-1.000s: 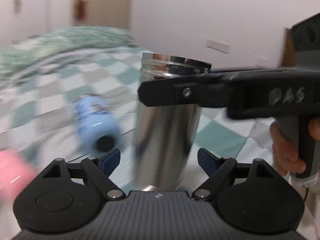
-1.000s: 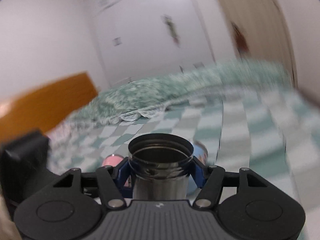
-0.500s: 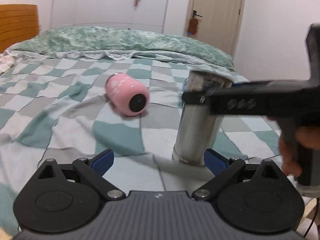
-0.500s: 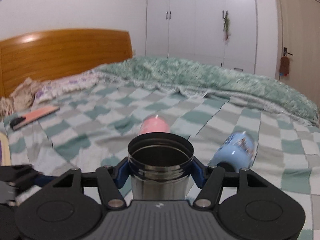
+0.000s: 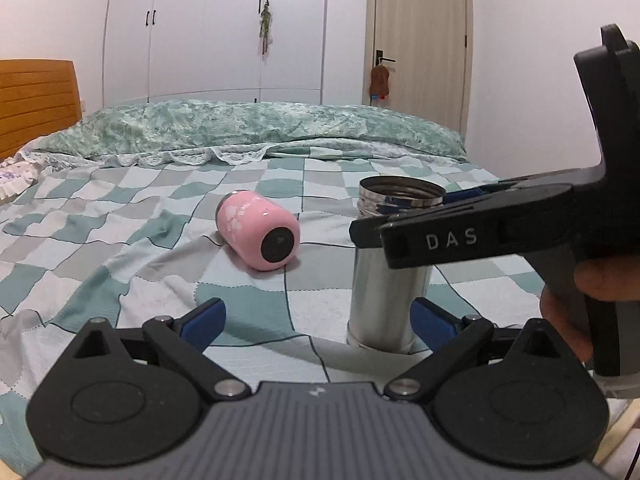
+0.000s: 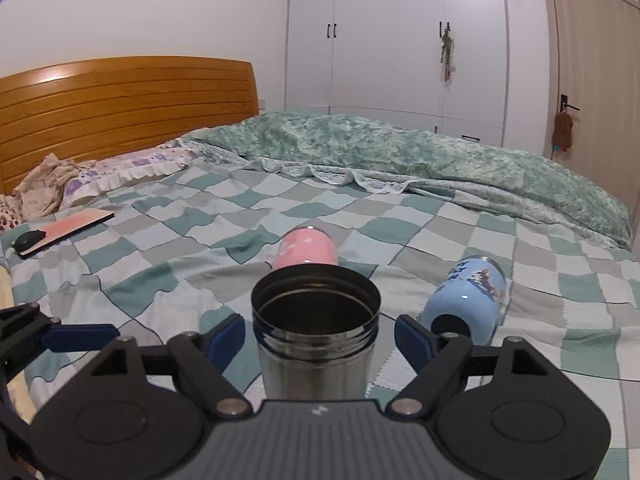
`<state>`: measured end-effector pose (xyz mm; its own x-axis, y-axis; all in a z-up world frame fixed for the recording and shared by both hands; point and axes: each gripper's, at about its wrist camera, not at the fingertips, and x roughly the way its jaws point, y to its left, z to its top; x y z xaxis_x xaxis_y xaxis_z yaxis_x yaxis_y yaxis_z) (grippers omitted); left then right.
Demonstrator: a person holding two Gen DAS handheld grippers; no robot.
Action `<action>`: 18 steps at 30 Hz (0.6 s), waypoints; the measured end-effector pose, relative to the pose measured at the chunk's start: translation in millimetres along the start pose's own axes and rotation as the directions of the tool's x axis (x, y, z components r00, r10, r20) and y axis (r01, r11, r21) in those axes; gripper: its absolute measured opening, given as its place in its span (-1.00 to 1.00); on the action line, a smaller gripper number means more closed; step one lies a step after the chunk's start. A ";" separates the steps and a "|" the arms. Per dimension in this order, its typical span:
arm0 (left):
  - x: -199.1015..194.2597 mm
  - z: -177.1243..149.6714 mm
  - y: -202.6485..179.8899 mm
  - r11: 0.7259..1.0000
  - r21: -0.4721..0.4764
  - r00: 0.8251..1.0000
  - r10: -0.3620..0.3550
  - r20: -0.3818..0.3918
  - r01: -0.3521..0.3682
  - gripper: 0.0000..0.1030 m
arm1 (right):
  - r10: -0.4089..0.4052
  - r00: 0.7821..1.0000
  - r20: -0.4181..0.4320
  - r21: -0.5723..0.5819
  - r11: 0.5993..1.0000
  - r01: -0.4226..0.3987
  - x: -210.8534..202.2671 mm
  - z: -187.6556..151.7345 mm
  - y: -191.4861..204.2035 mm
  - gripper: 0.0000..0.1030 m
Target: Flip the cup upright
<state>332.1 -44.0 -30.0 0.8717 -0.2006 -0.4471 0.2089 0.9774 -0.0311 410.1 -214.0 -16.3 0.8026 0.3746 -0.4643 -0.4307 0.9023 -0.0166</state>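
Bedroom with white wardrobes behind; I am working on a bed with a checked green cover. Going left to right in the right wrist view: a pink pad with a black puck lies by the left edge near the headboard, the left hand-held gripper pokes in low at the left, the pink cup lies on its side mid-bed, the steel cup stands just in front of it, and the blue cup lies on its side to the right.

The steel cup stands upright, mouth up, base on the cover, so I judge this cup done and the step in hand is letting go. To do it well I would back the right hand-held gripper straight off along its own line, keeping both pads clear of the rim, since the soft cover gives a poor footing and a nudge could tip the cup.

The right hand-held gripper is spread wide, blue pads standing off either side of the steel cup's neck with bed showing in the gaps; it touches nothing. The left hand-held gripper is also wide and holds nothing, aimed between the pink cup and the steel cup.
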 end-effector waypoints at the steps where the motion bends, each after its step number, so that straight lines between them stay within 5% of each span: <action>1: -1.9 1.1 -0.7 1.000 -0.002 1.000 -0.001 -0.003 0.001 0.96 | 0.000 1.000 0.003 0.005 1.000 0.000 -3.5 0.0 -0.5 0.58; 5: -21.0 6.9 -2.6 0.999 0.008 0.998 0.036 0.046 -0.036 0.97 | 0.003 1.000 0.031 0.039 0.999 -0.005 -33.4 2.2 -5.8 0.75; 10: -49.2 19.4 4.9 0.986 -0.089 0.983 0.153 0.102 -0.144 1.00 | -0.052 0.996 0.067 0.107 0.993 0.045 -88.6 4.0 -25.7 1.00; 18: -99.2 31.6 -1.7 0.975 -0.109 0.967 0.207 0.147 -0.192 1.00 | -0.120 0.990 0.079 0.172 0.980 0.105 -145.5 -7.0 -44.2 1.00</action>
<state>259.3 -27.8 42.6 0.9516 -0.0017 -0.3075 -0.0118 0.9990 -0.0422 309.5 -309.8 45.8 0.8786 0.2796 -0.3871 -0.2669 0.9598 0.0872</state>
